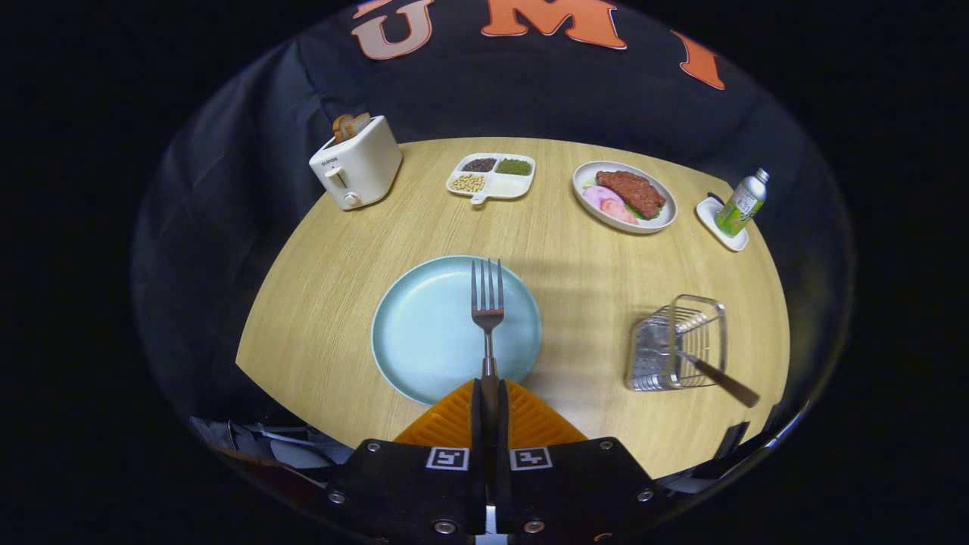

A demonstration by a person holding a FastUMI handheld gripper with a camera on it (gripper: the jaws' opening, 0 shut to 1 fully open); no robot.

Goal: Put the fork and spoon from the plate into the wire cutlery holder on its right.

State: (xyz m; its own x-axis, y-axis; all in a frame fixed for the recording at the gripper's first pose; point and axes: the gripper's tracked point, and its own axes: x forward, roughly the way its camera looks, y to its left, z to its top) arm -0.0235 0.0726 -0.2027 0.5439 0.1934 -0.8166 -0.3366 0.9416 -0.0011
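Claw clamped on the fork handle over the plate; stiff, slick metal, might swivel heading to the holder.

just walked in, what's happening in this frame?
The hand-held gripper is shut on the fork, its fingers clamped on the handle, tines pointing away over the light blue plate. No spoon lies on the plate; a dark handle sticks out of the wire cutlery holder to the plate's right, which is probably the spoon, already placed. The fork still has to go into the holder.
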